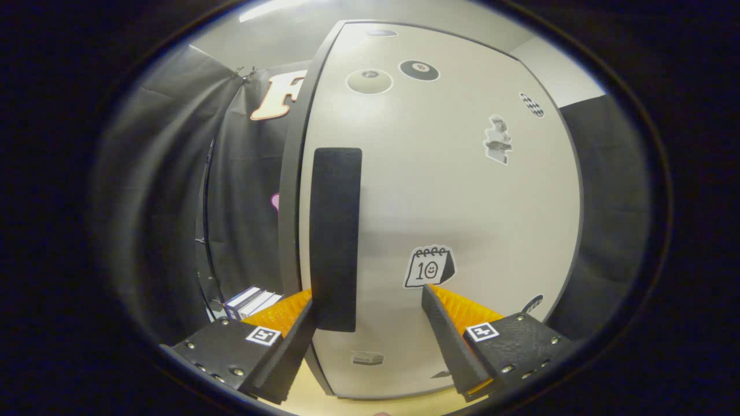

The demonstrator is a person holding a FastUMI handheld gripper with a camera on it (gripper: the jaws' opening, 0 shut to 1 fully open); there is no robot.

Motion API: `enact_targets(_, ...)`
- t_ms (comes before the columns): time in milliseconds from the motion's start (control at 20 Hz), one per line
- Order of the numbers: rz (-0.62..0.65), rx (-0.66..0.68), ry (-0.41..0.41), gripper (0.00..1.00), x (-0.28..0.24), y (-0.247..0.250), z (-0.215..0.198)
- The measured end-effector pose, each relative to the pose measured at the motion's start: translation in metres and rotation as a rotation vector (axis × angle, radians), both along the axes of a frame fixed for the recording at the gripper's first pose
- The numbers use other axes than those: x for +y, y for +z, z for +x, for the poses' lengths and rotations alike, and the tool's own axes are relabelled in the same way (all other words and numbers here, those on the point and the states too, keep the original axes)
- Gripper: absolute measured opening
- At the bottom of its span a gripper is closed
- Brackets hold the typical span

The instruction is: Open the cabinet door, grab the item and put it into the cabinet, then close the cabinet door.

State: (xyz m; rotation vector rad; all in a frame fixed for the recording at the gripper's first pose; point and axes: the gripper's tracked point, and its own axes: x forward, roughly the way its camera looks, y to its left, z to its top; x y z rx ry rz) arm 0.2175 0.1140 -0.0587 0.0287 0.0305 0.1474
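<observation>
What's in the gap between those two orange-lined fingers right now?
In the gripper view, the hand-held gripper is open. Between its fingers lie the lower end of the black handle and bare cabinet door.

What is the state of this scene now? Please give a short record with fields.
door: cabinet door looks closed, stickers on its face
handle: black vertical handle near the door's left edge
hand-held gripper: hand-held gripper open, fingers spread just before the door; left finger at the handle's lower end, contact unclear
item: box-like item left of the cabinet, beyond the left finger
task stage: door not yet opened
</observation>
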Motion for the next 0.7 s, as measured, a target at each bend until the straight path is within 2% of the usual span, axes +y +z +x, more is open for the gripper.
enact_targets(250, 0.048, -0.007, 0.027, 1.0, -0.005, 0.016, -0.022)
enact_targets(400, 0.049, -0.007, 0.033, 1.0, -0.015, 0.025, -0.055)
enact_targets(700, 0.0, -0.018, -0.015, 1.0, -0.061, 0.035, -0.128)
